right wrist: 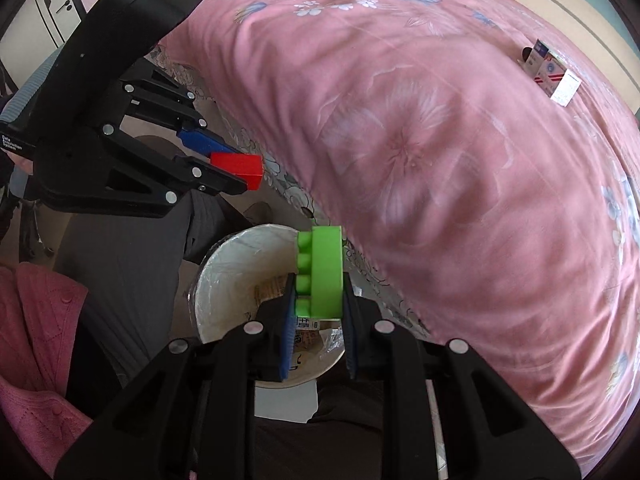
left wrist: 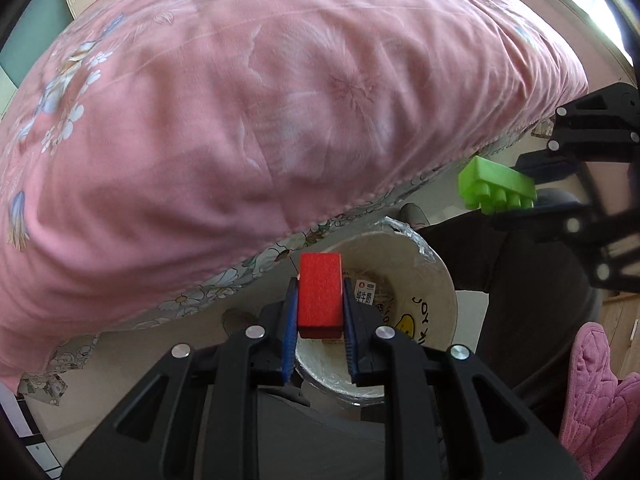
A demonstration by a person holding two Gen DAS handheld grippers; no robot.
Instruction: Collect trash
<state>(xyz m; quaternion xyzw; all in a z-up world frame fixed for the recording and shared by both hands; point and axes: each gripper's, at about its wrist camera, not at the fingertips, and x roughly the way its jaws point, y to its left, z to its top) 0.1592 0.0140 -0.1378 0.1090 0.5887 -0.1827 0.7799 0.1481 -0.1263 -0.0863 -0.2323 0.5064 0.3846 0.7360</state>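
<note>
- Left tool clamped on red block, above lined trash bin.
- Right tool clamped on green brick, bin below, beside bed.

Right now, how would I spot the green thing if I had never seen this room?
Find the big pink floral bed cover, then the white bin on the floor beside the bed. Above the bin, the right gripper clamps the green block. It has round studs along one side, unlike the plain red block in the left gripper.

Left claw – red block clamped, above bin
</note>
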